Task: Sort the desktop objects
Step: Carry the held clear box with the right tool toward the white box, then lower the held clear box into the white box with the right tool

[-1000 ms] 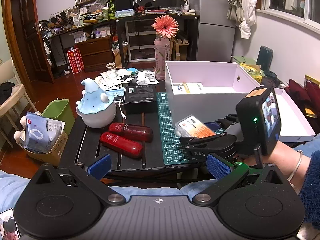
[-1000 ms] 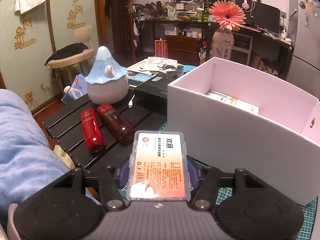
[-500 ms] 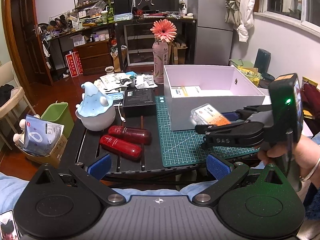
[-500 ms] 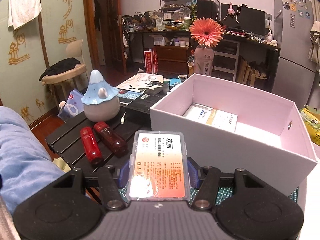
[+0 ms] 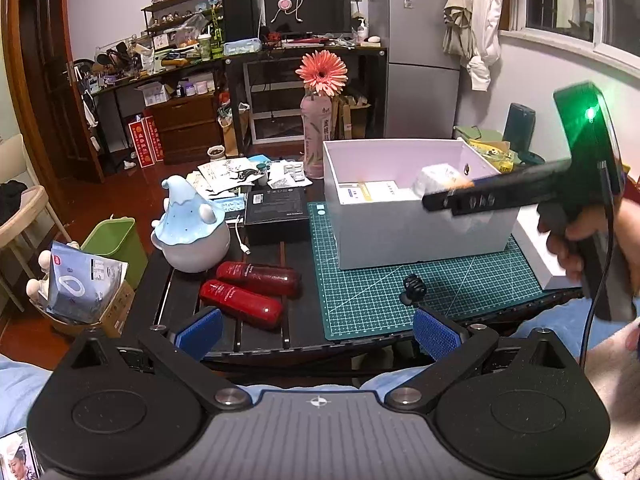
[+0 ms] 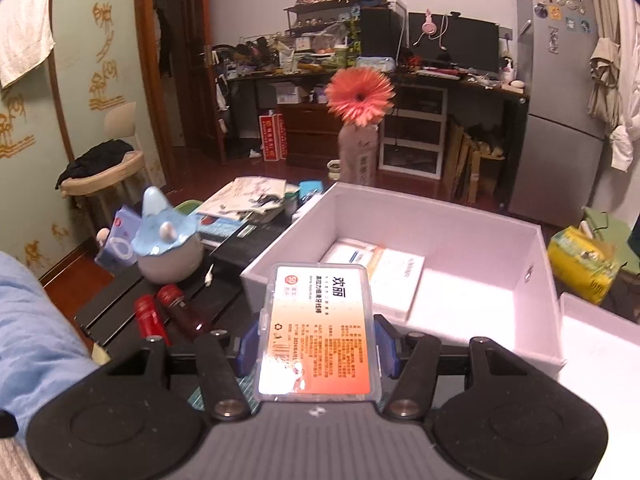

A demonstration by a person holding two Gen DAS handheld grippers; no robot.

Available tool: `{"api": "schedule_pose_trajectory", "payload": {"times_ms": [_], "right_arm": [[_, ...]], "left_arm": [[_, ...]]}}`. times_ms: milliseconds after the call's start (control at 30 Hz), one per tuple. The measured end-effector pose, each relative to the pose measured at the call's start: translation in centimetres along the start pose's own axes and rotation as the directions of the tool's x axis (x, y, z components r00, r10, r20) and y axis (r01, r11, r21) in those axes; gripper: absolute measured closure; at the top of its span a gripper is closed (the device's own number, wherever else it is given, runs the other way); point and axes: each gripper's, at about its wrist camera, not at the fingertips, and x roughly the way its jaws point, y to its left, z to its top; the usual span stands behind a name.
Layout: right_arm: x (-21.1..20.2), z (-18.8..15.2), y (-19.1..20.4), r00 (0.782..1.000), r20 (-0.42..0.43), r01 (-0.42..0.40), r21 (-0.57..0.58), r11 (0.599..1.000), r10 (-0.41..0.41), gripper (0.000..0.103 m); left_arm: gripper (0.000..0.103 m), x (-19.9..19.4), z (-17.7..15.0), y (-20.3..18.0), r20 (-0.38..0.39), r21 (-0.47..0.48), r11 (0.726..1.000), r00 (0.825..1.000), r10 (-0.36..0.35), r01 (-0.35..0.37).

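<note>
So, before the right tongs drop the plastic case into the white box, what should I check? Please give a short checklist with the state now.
1. Plastic case clamped between both blue pads of the right tongs: ok.
2. Case over the white box opening: cannot tell.
3. Free floor inside, beside the flat packet: ok.
4. Left tongs open, holding nothing: ok.
5. Red bottles clear of the path: ok.

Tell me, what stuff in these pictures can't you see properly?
- Left wrist view: the plastic case in the right gripper is motion-blurred, so its label is unreadable.
- Left wrist view: the white box hides part of its floor behind its front wall.
- Right wrist view: the case covers the box's near corner.
- Both views: the packet print is too small.
</note>
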Motion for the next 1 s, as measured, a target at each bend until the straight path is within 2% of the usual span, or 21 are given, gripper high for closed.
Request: {"api": "schedule_pose_trajectory", "payload": {"times_ms": [267,600,800,1000], "right_arm": [[-0.1,3.5,-2.0,0.999,0.027,0.044,-0.015,0.999,-0.043,0.047],[4.2,5.3,-4.7,0.995,-0.026,0.096,0.045,0.994,-0.095,0.047],[6.9,6.0,-7.0,0.992,-0.059,0.115,0.128,0.985,-0.108,0.047],[10.2,6.7,-8.1,0.987,-0.104,0.138,0.147,0.98,-0.124,0.047]], "left_arm": [[0.0,0.1,0.1,0.1,0.002,-0.002,1.0,1.0,-0.007,0.007],[0.0,0.2,0.1,0.4,0.001,-0.017,1.0,1.0,-0.025,0.025],[0.0,0.4,0.2,0.5,-0.005,-0.036,0.999,1.0,-0.019,0.019],[0.0,0.5,0.3,0.7,-0.004,-0.053,0.999,1.0,-0.005,0.004]]}}
